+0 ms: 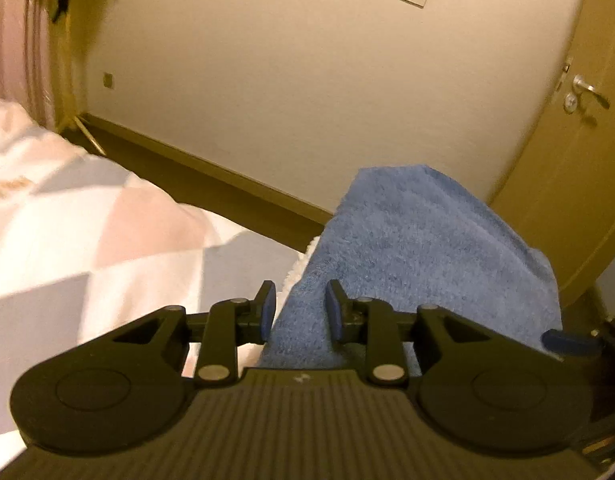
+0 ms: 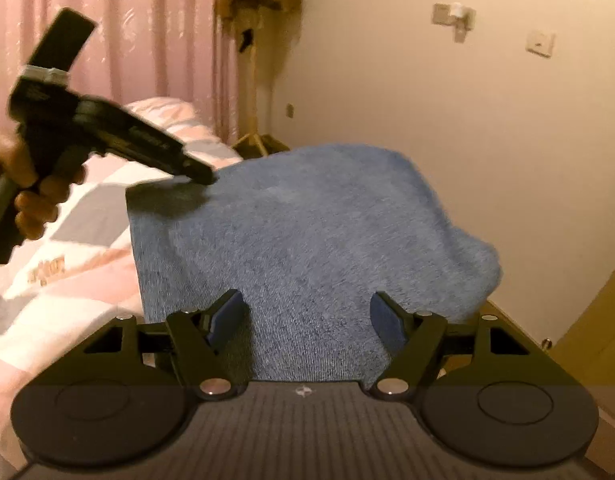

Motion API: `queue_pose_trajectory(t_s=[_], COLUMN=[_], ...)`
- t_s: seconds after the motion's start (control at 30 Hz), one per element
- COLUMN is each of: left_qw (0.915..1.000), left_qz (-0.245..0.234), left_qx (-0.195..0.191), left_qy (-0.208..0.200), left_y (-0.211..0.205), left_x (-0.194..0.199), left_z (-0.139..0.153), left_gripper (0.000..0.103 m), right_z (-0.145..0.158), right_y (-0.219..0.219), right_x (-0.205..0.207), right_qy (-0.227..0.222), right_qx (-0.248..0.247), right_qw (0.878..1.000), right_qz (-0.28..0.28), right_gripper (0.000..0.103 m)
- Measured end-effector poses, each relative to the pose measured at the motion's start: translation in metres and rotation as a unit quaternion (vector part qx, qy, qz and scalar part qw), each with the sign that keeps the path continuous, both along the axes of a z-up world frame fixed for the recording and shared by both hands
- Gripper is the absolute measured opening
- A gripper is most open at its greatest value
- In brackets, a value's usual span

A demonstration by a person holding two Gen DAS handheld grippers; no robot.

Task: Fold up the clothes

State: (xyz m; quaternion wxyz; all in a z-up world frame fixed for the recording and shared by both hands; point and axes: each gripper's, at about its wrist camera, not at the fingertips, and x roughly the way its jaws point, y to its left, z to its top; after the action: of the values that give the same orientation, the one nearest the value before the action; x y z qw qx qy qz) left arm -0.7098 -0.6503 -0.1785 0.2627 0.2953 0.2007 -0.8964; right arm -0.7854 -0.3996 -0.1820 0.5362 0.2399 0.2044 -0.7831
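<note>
Beside checkered quilt (image 1: 107, 232), blue towel (image 2: 307, 232) between open tongs (image 2: 307, 320).

A bed with a soft quilt of pink, grey and white checks (image 2: 87, 236) is carrying a blue fluffy cloth (image 2: 307, 232), which seems to be lying partly lifted over its edge.

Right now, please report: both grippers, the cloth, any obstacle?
Left gripper and right gripper: jaws open around the blue cloth. Cloth bunched over the checked bedding. Nothing in the way.
</note>
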Motion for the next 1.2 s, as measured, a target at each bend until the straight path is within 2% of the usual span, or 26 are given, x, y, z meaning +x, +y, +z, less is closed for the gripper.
queue_pose_trajectory(t_s=[0.03, 0.13, 0.2, 0.27, 0.37, 0.4, 0.53, 0.6, 0.77, 0.87, 1.0, 1.2], left_qw=[0.9999, 0.9991, 0.998, 0.9963, 0.9938, 0.993, 0.9902, 0.9902, 0.992, 0.9924, 0.9926, 0.9928], left_qz=[0.006, 0.026, 0.043, 0.064, 0.084, 0.086, 0.084, 0.08, 0.07, 0.068, 0.065, 0.055], left_qx=[-0.009, -0.03, -0.035, -0.03, -0.011, -0.005, -0.006, -0.012, -0.04, -0.057, -0.066, -0.067], left_qy=[-0.005, -0.017, -0.03, -0.048, -0.073, -0.081, -0.111, -0.114, -0.097, -0.086, -0.078, -0.083], left_y=[0.007, 0.035, 0.055, 0.079, 0.113, 0.126, 0.18, 0.206, 0.263, 0.288, 0.312, 0.341], left_x=[0.005, 0.032, 0.052, 0.073, 0.104, 0.113, 0.155, 0.175, 0.227, 0.252, 0.273, 0.291], left_z=[0.01, 0.036, 0.052, 0.065, 0.082, 0.087, 0.113, 0.128, 0.172, 0.194, 0.208, 0.214], left_gripper=[0.022, 0.03, 0.041, 0.049, 0.055, 0.059, 0.066, 0.071, 0.086, 0.092, 0.098, 0.102], right_z=[0.009, 0.033, 0.042, 0.049, 0.058, 0.062, 0.086, 0.101, 0.141, 0.159, 0.174, 0.185], right_y=[0.011, 0.04, 0.06, 0.082, 0.107, 0.118, 0.151, 0.167, 0.207, 0.225, 0.244, 0.262], right_x=[0.004, 0.019, 0.034, 0.05, 0.076, 0.087, 0.12, 0.136, 0.175, 0.199, 0.229, 0.254], right_qy=[0.002, -0.002, -0.008, -0.022, -0.046, -0.056, -0.077, -0.086, -0.109, -0.112, -0.102, -0.085], right_qx=[-0.017, -0.055, -0.067, -0.071, -0.071, -0.069, -0.069, -0.073, -0.092, -0.09, -0.089, -0.08], right_qw=[1.0, 0.998, 0.996, 0.994, 0.99, 0.989, 0.982, 0.978, 0.968, 0.967, 0.969, 0.97], right_qz=[-0.01, -0.037, -0.057, -0.079, -0.11, -0.121, -0.158, -0.177, -0.206, -0.209, -0.207, -0.213], right_gripper=[0.073, 0.081, 0.082, 0.084, 0.087, 0.088, 0.095, 0.1, 0.101, 0.101, 0.101, 0.103])
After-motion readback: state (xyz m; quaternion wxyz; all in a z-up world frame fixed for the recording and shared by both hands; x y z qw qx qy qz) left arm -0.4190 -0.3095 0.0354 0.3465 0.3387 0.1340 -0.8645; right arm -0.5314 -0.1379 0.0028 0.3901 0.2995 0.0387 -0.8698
